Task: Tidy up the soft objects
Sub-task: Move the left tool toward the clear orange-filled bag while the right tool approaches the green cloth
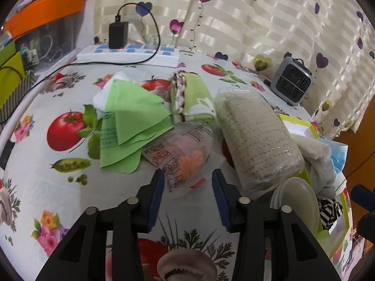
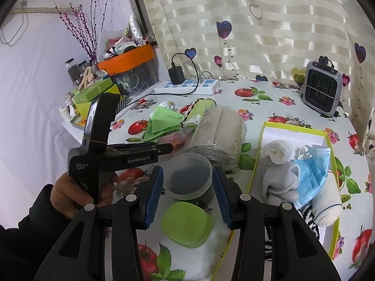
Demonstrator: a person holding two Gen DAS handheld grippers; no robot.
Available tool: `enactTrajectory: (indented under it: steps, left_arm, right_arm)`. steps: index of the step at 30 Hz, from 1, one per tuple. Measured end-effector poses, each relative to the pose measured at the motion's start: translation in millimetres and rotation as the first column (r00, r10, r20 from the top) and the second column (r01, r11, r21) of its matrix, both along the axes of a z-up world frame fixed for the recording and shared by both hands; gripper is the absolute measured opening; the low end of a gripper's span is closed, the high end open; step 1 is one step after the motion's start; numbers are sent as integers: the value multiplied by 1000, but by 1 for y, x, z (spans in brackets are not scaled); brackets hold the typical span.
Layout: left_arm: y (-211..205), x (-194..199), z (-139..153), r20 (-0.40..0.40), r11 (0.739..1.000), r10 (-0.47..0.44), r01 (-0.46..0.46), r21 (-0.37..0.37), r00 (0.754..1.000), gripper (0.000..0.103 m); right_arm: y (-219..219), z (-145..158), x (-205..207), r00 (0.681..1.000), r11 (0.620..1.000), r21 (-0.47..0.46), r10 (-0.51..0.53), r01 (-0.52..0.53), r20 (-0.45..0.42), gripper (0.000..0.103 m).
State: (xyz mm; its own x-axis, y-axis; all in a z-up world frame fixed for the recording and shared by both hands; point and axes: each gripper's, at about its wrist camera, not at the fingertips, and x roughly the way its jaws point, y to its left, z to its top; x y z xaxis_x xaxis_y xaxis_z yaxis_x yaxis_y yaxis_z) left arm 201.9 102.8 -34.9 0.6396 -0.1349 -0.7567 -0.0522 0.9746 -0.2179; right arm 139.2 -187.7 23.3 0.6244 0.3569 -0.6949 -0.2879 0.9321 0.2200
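Note:
My left gripper (image 1: pixel 187 187) is open, its fingertips on either side of a clear plastic packet with orange contents (image 1: pixel 185 157) that lies on the tablecloth. Beside it lie folded green cloths (image 1: pixel 133 126), a rolled green towel (image 1: pixel 194 96) and a wrapped beige roll (image 1: pixel 255 138). My right gripper (image 2: pixel 187 187) is open and empty above a clear tub (image 2: pixel 189 175) and a green lid (image 2: pixel 187 224). The yellow-green box (image 2: pixel 264 131) at right holds white socks (image 2: pixel 279 152), a blue face mask (image 2: pixel 314 171) and a rolled white towel (image 2: pixel 325 201). The left gripper's body (image 2: pixel 112 154) shows in the right wrist view.
A white power strip with a black charger (image 1: pixel 119 35) lies at the table's back edge. A small grey fan (image 2: pixel 321 89) stands at back right. An orange-lidded bin (image 2: pixel 131 61) and green boxes (image 2: pixel 93 93) crowd the left side. A curtain hangs behind.

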Motion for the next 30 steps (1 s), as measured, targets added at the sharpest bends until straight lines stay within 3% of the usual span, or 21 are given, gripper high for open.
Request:
enactTrajectory:
  steps: [2,5,20,30]
  left_arm:
    - [-1,2,-2,-2,1000,-8,8,-5,1000,11]
    - [-2,2,-2,5,1000,-12,12,-5,1000,8]
    - [19,-46,23,82,998,36,-31,-54,996,6]
    - [41,-79,30,99,995,92,-88,-39,991,6]
  right_arm:
    - [1,-1,1,1000,1000,-1,-2,2,-1,45]
    - [1,-2,3,1000,1000,1,-7,7,-9,45]
    - [4,0,5,1000,1000,3,-5,5,-2,45]
    - [41,13,35,995,994,-43,99,-98,19,45]
